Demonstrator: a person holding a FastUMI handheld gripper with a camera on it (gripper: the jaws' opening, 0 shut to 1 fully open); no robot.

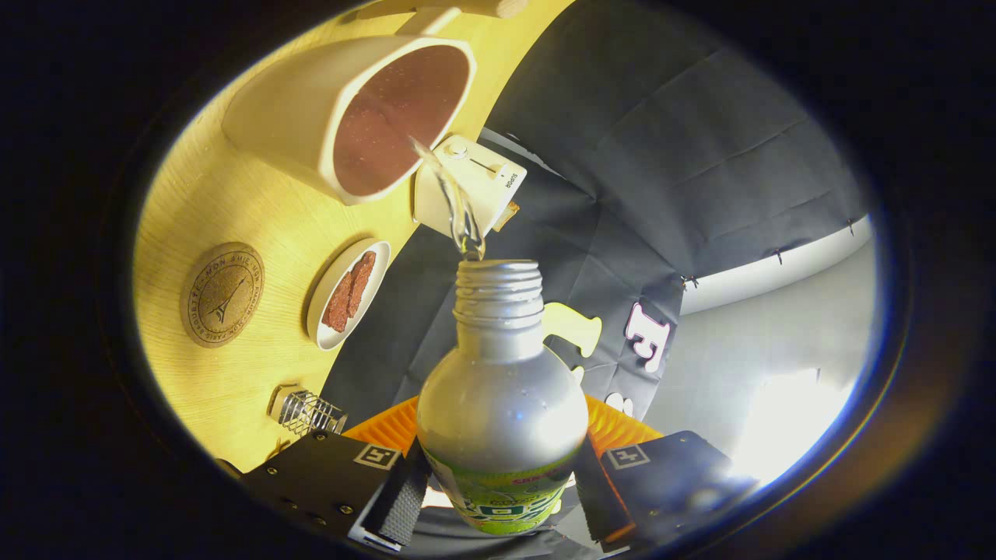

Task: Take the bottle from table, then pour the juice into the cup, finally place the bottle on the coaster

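bottle (502,397) silver, green label at base; cup (350,117) cream outside, reddish-brown inside; table (233,210) pale yellow woodgrain; coaster (222,294) brown cork, dark tower print with ringed lettering; dish (346,294) white, red-brown strips on it

We identify the place as a staged recording booth dressed as a home dining spot. Beyond the gripper (498,486), whose fingers clamp the bottle (502,404), black cloth (661,155) forms the wall, and ahead to its left a wooden table (233,202) carries a cup (350,117), coaster (222,295) and snack dish (348,294).
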